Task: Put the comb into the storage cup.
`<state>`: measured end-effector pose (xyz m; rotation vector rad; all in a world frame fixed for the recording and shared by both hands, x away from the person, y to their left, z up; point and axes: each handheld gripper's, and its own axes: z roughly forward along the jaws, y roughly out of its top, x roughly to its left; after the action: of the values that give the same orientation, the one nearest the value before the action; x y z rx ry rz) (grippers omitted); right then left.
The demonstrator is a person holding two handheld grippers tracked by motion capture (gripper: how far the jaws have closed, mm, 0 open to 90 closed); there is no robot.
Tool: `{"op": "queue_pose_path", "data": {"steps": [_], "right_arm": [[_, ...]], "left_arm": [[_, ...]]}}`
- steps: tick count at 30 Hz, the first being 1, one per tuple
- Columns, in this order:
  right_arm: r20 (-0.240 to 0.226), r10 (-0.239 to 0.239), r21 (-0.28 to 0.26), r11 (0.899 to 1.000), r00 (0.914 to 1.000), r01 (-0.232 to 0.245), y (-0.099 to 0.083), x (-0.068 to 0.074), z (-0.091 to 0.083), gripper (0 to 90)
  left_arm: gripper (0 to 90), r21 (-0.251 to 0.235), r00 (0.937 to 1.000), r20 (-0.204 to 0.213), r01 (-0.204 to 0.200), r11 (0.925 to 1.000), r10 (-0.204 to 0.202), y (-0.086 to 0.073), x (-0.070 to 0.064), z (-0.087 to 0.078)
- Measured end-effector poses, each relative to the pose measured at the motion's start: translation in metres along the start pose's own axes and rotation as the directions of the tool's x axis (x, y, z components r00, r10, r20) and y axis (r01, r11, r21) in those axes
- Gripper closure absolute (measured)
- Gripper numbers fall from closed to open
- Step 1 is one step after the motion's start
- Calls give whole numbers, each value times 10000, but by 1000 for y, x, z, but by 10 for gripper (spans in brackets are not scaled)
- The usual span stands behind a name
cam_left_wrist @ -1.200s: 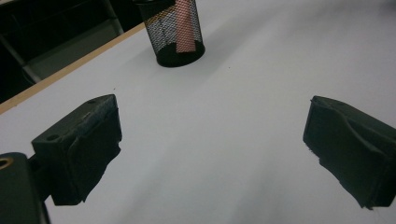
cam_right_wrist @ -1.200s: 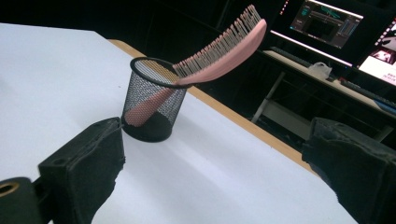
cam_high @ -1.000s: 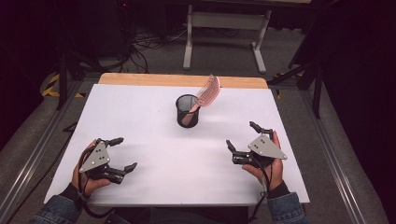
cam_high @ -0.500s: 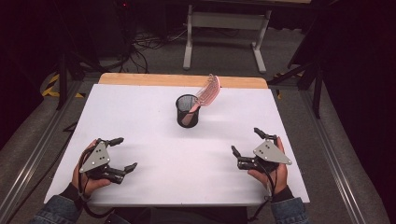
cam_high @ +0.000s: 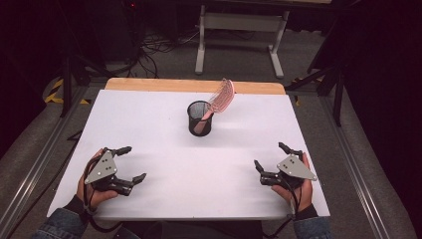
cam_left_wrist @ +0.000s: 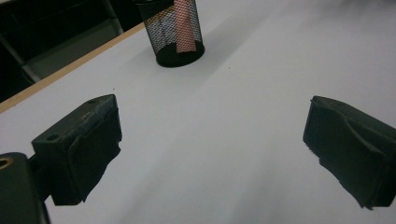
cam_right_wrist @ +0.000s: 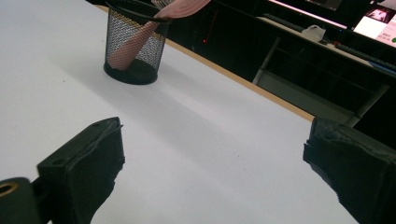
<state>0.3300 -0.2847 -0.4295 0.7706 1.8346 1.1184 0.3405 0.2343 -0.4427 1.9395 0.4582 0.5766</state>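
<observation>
A black mesh cup [cam_high: 199, 118] stands upright at the middle of the white table [cam_high: 149, 119], toward the far side. A pink hairbrush [cam_high: 222, 96] leans in it, handle down, head sticking out to the right. The cup [cam_left_wrist: 176, 32] and the pink handle show at the top of the left gripper view, and the cup [cam_right_wrist: 135, 45] with the brush [cam_right_wrist: 180, 8] at the upper left of the right gripper view. My left gripper [cam_high: 131, 163] rests near the front left, jaws wide apart and empty. My right gripper [cam_high: 271, 156] sits at the front right, open and empty.
A wooden strip [cam_high: 164, 84] runs along the table's far edge. Beyond it stand a white frame [cam_high: 239, 30] and cables on the floor. Metal rails [cam_high: 35, 169] flank the table on both sides.
My right gripper has drawn back toward the table's front edge and a little to the right. The left gripper, cup and brush stay put.
</observation>
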Motion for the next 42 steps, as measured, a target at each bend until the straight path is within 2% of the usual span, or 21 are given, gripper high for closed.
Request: {"op": "queue_pose_path", "data": {"steps": [2, 10, 15, 42], "right_arm": [[38, 5, 94, 10000, 10000, -5, -3, -1, 0, 47], [-527, 130, 292, 9995, 9985, -115, -13, -4, 1, 37], [-641, 97, 394, 9992, 9979, -72, -15, -3, 3, 33], [-486, 33, 332, 9994, 9988, -17, -13, 1, 4, 33]], "left_arm": [[53, 45, 10000, 22, -23, 10000, 22, 0, 0, 0], [52, 72, 10000, -43, -16, 10000, 16, 0, 1, 1], [52, 88, 10000, -63, -70, 9999, 71, 0, 0, 2], [52, 52, 10000, 22, -77, 10000, 77, 0, 0, 1]]}}
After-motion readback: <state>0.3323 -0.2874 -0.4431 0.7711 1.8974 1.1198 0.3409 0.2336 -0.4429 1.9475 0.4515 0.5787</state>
